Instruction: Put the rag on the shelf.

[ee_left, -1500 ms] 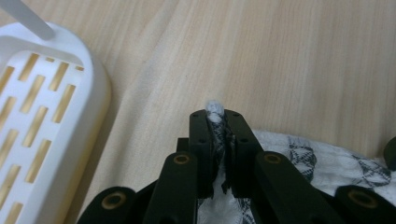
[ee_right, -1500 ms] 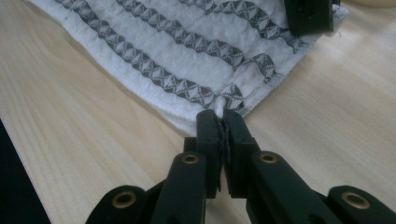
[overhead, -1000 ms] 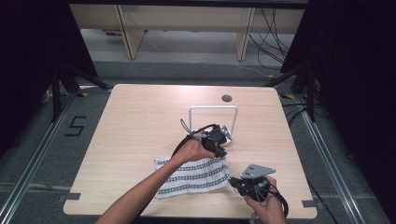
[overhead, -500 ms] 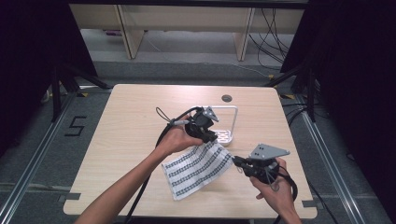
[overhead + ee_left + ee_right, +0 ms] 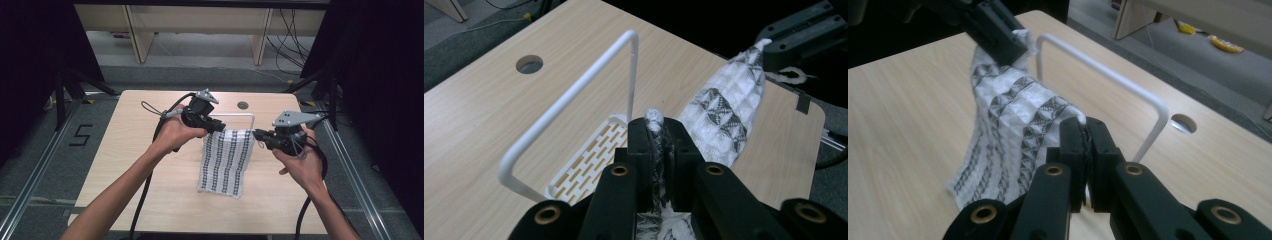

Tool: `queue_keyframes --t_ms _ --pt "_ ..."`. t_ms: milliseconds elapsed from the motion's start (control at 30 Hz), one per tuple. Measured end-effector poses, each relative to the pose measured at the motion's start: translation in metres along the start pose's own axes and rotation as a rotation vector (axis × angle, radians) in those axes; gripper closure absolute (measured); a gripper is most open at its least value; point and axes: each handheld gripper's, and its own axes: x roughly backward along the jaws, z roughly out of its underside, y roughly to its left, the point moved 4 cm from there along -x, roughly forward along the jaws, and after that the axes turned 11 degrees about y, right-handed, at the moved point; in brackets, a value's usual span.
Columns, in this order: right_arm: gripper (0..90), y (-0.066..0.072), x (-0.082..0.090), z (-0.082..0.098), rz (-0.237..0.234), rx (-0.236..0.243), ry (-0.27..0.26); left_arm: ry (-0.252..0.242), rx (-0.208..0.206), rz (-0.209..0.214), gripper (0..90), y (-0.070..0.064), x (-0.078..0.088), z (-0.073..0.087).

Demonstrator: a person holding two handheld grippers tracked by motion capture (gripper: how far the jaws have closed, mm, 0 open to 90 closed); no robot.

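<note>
Lifting towel (image 5: 225,161) off table (image 5: 125,165) to frame centre | both tools (image 5: 218,127) (image 5: 258,135) clamping its top corners | nearing rack (image 5: 239,116) for hanging

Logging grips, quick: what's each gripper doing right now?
Left gripper: shut on a top corner of the patterned cloth.
Right gripper: shut on the cloth's other top corner.

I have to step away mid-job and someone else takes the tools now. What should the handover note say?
Left tool: shut on one top corner of the patterned cloth.
Right tool: shut on the other top corner.
Cloth: held spread between the two tools, hanging in front of the white wire rack; its lower edge is close to the table, contact unclear.
Done: both corners gripped, cloth raised.
Left: probably draping it over the rack's top bar, then letting go.
</note>
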Motion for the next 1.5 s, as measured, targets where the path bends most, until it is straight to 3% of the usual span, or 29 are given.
queue_keyframes --t_ms 67,100,233,300,400,500,533,767,1067,1167,1200,1333,1400,1500 --pt "88.5 -0.005 0.0 -0.011 0.013 -0.001 0.0 -0.005 0.005 -0.015 83.4 0.002 0.005 -0.004" --pt "88.5 -0.008 0.001 -0.014 0.017 0.022 -0.002 -0.014 0.013 -0.018 83.4 0.003 0.007 -0.006" --pt "88.5 -0.016 0.002 -0.03 0.043 0.006 -0.01 -0.051 0.045 -0.023 83.3 0.009 0.014 -0.015" --pt "88.5 -0.018 0.003 -0.035 0.029 -0.013 -0.011 -0.066 0.056 -0.029 83.3 0.013 0.018 -0.02" --pt "88.5 -0.025 0.003 -0.046 0.053 -0.008 -0.025 -0.077 0.067 -0.045 83.3 0.019 0.022 -0.028" --pt "88.5 -0.028 0.002 -0.054 0.058 -0.039 -0.015 -0.093 0.092 -0.055 83.3 0.027 0.024 -0.035" --pt "88.5 -0.033 0.001 -0.058 0.072 -0.009 -0.02 -0.092 0.096 -0.06 83.3 0.03 0.025 -0.037" --pt "88.5 -0.047 -0.007 -0.08 0.091 -0.037 -0.03 -0.105 0.135 -0.081 83.4 0.044 0.023 -0.05" --pt "88.5 -0.066 -0.015 -0.097 0.118 -0.063 -0.032 -0.123 0.161 -0.089 83.4 0.06 0.019 -0.065" --pt "88.5 -0.071 -0.017 -0.103 0.112 -0.101 -0.043 -0.132 0.172 -0.093 83.3 0.064 0.022 -0.071" --pt "88.5 -0.074 -0.017 -0.104 0.125 -0.091 -0.051 -0.135 0.173 -0.095 83.3 0.064 0.023 -0.073" --pt "88.4 -0.077 -0.016 -0.112 0.113 -0.11 -0.058 -0.149 0.177 -0.114 83.3 0.068 0.028 -0.079" --pt "88.4 -0.08 -0.016 -0.115 0.135 -0.099 -0.058 -0.159 0.188 -0.11 83.2 0.071 0.029 -0.081" --pt "88.4 -0.081 -0.019 -0.119 0.139 -0.121 -0.074 -0.168 0.202 -0.116 83.1 0.077 0.027 -0.082"
